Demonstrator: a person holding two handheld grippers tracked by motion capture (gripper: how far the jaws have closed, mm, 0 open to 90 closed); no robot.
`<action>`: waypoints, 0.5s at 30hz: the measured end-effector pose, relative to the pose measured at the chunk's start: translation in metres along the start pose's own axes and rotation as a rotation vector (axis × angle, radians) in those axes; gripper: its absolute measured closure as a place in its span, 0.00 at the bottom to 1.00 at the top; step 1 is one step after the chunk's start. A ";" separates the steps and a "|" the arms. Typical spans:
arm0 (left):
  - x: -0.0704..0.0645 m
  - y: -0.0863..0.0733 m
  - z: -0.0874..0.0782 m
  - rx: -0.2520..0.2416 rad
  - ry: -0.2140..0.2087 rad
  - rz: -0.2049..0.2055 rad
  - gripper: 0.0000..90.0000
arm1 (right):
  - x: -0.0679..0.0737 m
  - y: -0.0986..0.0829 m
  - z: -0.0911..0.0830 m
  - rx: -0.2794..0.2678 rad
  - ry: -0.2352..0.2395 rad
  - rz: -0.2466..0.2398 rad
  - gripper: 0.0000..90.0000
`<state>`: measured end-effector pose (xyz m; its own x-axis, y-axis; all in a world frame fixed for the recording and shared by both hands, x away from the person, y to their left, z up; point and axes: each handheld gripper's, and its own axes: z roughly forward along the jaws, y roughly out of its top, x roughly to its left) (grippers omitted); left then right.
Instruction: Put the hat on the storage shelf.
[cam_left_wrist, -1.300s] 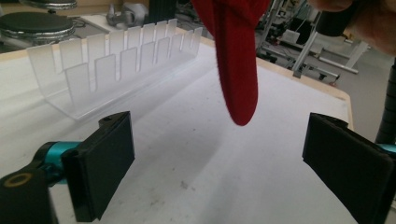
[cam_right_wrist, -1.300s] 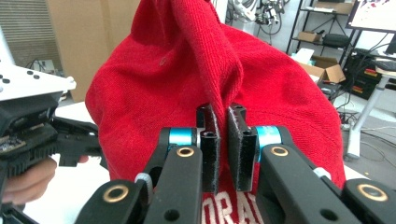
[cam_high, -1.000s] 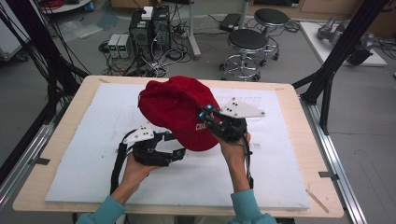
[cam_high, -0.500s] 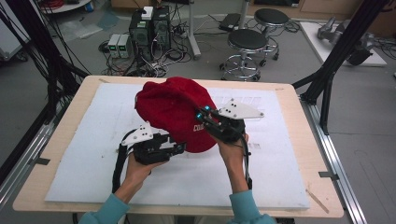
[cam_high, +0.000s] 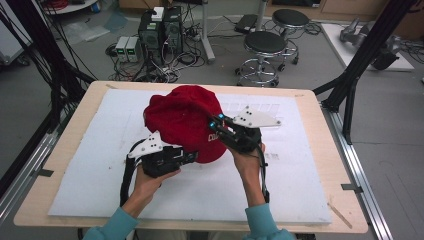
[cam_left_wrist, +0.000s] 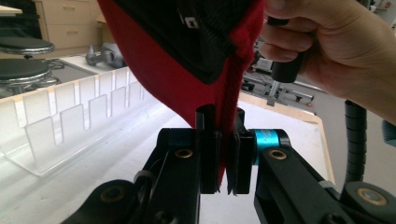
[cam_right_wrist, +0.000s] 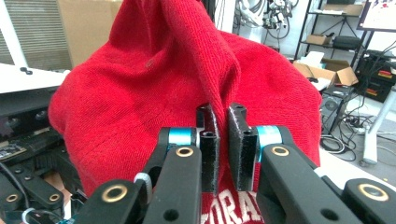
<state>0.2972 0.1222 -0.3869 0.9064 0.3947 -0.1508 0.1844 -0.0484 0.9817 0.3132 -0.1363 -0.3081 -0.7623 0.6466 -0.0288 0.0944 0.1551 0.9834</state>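
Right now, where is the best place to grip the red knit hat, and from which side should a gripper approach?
Probably the hem. The red knit hat has a thin, folded hem edge; the left gripper pinches it edge-on from below, and the right gripper clamps a raised fold from the person's side. The rounded crown gives no such edge.

High view: fixed above the person's side, facing forward and down over the table (cam_high: 310, 107), fairly far off. Each gripper view rides its gripper, looking along its jaws from very close. All three share the hat (cam_high: 182, 117) (cam_left_wrist: 159, 70) (cam_right_wrist: 154, 93).
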 end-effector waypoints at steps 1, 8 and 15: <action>0.000 0.000 0.000 0.000 -0.002 -0.003 0.95 | 0.000 0.000 0.000 0.003 0.002 0.001 0.92; 0.000 0.000 -0.001 0.023 0.003 -0.007 0.95 | 0.000 -0.001 0.004 0.010 -0.049 -0.013 0.50; 0.001 0.000 -0.001 0.034 0.020 0.003 0.95 | -0.004 -0.002 0.002 0.040 -0.136 0.036 0.13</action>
<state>0.2981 0.1237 -0.3872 0.8992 0.4130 -0.1446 0.1942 -0.0805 0.9777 0.3170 -0.1377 -0.3103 -0.6645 0.7470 -0.0207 0.1472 0.1581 0.9764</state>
